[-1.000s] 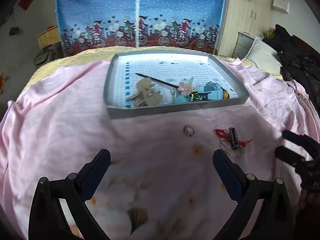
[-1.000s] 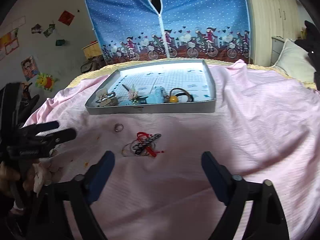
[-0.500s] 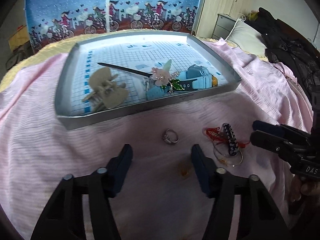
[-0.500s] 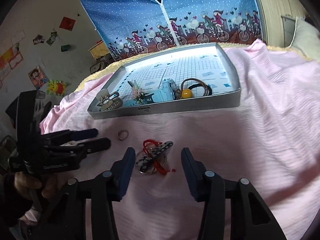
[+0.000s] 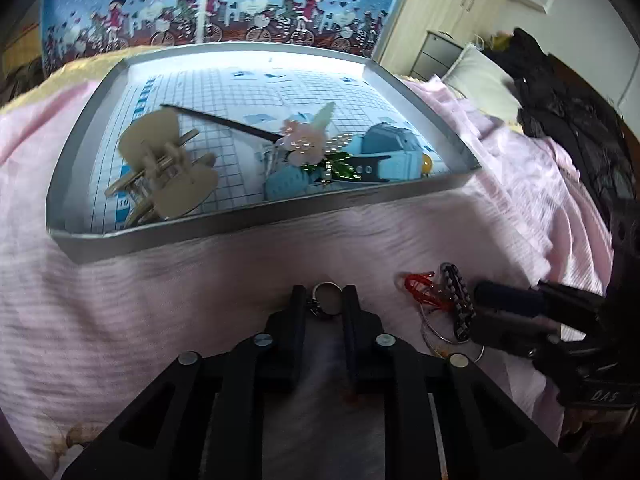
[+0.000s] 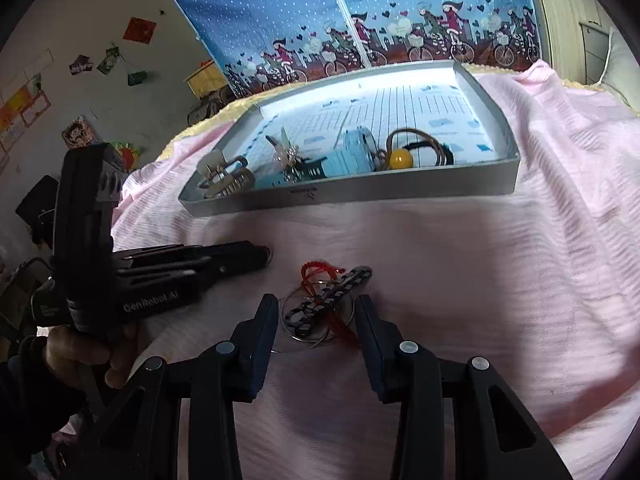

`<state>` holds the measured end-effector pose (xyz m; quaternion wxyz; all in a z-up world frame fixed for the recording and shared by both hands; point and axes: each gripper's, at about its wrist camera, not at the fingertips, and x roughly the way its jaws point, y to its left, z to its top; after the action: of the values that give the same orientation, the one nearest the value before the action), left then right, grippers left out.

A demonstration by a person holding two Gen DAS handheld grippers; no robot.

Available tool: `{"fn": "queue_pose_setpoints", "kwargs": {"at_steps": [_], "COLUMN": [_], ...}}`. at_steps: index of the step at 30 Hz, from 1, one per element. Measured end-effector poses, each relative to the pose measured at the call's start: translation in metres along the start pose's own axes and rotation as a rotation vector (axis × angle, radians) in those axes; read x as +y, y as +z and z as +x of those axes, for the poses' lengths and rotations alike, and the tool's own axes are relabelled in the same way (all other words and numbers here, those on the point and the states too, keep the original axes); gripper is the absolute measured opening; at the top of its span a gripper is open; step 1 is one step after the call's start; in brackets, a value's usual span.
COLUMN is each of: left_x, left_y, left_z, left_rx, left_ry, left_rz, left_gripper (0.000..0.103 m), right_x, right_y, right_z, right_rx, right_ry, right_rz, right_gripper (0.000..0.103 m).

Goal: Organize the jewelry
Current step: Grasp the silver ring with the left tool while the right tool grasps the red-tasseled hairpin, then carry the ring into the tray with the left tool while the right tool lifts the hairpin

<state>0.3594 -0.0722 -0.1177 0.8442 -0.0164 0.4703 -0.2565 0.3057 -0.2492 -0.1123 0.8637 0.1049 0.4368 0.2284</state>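
- Gripping the silver ring [image 5: 327,298] at lower centre of the left wrist view, the left gripper [image 5: 324,300] has its fingers closed against the ring's sides on the pink cloth [image 5: 160,300].
- Right gripper [image 6: 316,316]: fingers apart, flanking the black bead bracelet [image 6: 328,300] and red cord [image 6: 316,274], lower centre.
- Grey tray [image 6: 360,192], upper centre, holds hair clips and a yellow-bead tie [image 6: 401,159].
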Motion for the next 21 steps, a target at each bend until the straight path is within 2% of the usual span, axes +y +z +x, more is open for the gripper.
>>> {"fn": "queue_pose_setpoints", "kwargs": {"at_steps": [9, 15, 21], "left_x": [0.006, 0.008, 0.009], "left_y": [-0.006, -0.009, -0.011], "left_z": [-0.002, 0.000, -0.001], "left_rx": [-0.005, 0.000, -0.007], "left_ry": [-0.004, -0.036, -0.057], "left_rz": [-0.009, -0.015, -0.023], "left_gripper": [0.012, 0.012, 0.012], "right_x": [-0.004, -0.008, -0.010], "right_y": [0.005, 0.004, 0.005], "right_z": [0.014, 0.009, 0.007], "right_rx": [0.025, 0.010, -0.002], "right_ry": [0.004, -0.005, -0.016], "right_rz": [0.022, 0.049, 0.058], "right_gripper": [0.038, 0.015, 0.013]}}
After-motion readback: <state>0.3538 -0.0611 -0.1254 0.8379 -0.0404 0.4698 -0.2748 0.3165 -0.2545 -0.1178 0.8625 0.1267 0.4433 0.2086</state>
